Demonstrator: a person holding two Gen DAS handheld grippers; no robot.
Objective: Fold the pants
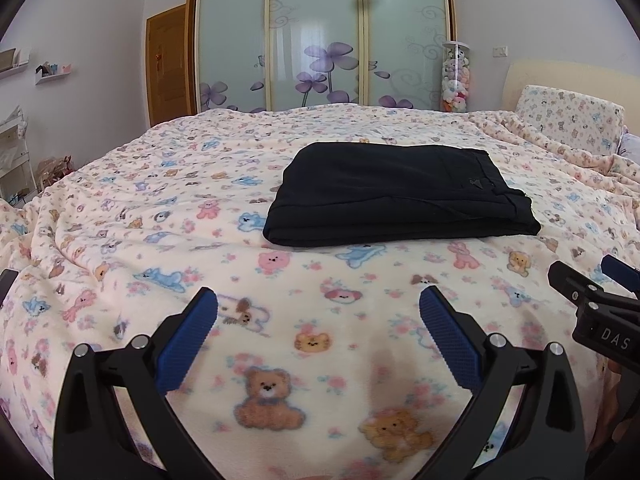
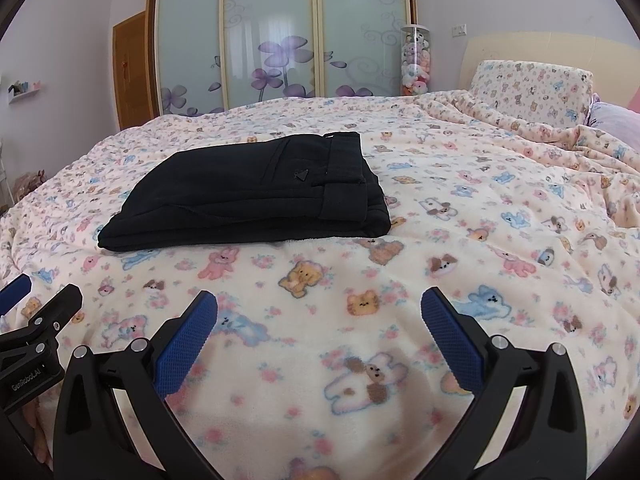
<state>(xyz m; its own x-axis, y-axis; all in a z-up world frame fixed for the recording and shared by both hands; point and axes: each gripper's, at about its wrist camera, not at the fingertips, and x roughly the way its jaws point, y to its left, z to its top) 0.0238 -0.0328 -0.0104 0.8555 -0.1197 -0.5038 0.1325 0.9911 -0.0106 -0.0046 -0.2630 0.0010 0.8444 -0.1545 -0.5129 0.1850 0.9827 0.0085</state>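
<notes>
Black pants lie folded into a flat rectangle on the bed, waistband on the right; in the right wrist view the pants sit left of centre. My left gripper is open over the blanket, well short of the pants, with nothing between its blue pads. My right gripper is open too and holds nothing. Each gripper shows at the edge of the other's view: the right gripper at the right edge, the left gripper at the left edge.
A pink fleece blanket with animal prints covers the bed. A matching pillow leans on the headboard at the right. Behind stand sliding wardrobe doors, a tube of plush toys and a wooden door.
</notes>
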